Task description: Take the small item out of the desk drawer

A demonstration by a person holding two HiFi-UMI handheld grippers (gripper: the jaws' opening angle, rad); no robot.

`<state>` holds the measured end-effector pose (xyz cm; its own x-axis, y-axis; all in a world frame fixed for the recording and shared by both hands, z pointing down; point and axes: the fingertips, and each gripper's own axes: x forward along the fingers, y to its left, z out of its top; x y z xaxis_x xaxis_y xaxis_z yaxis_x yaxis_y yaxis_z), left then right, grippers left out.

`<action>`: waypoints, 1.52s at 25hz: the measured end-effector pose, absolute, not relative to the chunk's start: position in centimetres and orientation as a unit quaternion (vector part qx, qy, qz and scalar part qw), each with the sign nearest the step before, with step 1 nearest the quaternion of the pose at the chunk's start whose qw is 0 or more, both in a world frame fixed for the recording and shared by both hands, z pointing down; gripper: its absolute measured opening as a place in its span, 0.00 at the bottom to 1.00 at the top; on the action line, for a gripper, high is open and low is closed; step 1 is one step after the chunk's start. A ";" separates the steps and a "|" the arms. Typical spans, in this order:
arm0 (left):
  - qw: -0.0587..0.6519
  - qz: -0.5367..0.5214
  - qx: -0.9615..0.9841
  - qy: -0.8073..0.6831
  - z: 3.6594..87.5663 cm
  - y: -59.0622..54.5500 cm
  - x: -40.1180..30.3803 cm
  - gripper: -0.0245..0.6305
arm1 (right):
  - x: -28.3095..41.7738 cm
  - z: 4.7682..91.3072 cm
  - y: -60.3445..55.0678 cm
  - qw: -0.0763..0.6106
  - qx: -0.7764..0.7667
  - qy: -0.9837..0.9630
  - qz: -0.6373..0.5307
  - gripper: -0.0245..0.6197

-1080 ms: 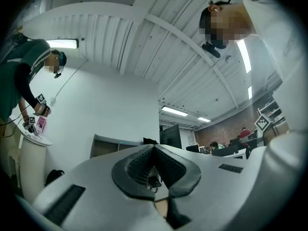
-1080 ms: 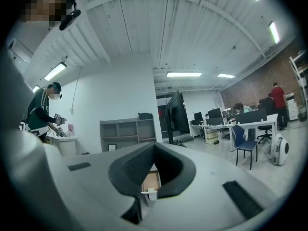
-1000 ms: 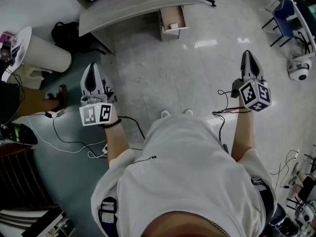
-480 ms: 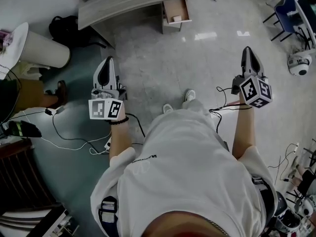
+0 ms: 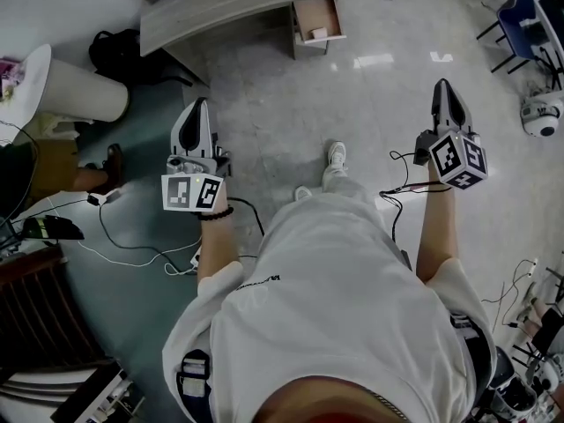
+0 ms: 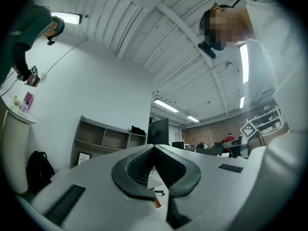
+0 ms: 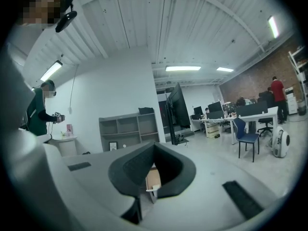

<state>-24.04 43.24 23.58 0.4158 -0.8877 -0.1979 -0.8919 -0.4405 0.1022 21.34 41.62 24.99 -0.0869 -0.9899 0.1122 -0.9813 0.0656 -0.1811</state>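
The grey desk (image 5: pixel 231 5) stands at the top of the head view, and its small drawer (image 5: pixel 304 18) is pulled open toward me. A small pale item (image 5: pixel 319 33) lies in the drawer's front part. Both grippers hang in the air well short of the desk, over the floor. My left gripper (image 5: pixel 197 106) (image 6: pixel 154 148) points at the desk, jaws together, nothing held. My right gripper (image 5: pixel 441 88) (image 7: pixel 154 146) is shut and empty too. The open drawer (image 7: pixel 153 178) shows below the meeting jaws in the right gripper view.
A white round pedestal (image 5: pixel 81 92) and a black backpack (image 5: pixel 119 55) stand left of the desk. Cables (image 5: pixel 132 256) trail on the floor at the left, near another person's shoe (image 5: pixel 112 166). A blue chair (image 5: pixel 522 16) and a white round device (image 5: pixel 539 113) are at the right.
I have stepped toward the desk, one foot now forward. The left gripper has swung up and rightward in the head view. The right one has barely shifted there. Both stay shut.
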 end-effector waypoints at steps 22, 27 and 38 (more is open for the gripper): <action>0.031 0.080 -0.820 0.566 22.2 26.0 -14.0 0.04 | 28.1 27.8 20.2 0.019 -0.609 0.780 -0.138 0.04; 0.025 0.072 -0.813 0.577 22.9 24.3 -12.6 0.04 | 28.6 29.8 17.5 0.007 -0.595 0.788 -0.156 0.04; 0.004 0.062 -0.806 0.589 25.5 20.3 -13.5 0.04 | 27.2 33.6 13.8 -0.017 -0.586 0.789 -0.184 0.04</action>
<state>-13.55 20.28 25.49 0.2989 -0.9484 -0.1056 -0.9495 -0.3066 0.0666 27.18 13.78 33.55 -0.3137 -0.9182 0.2420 -0.9303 0.2463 -0.2717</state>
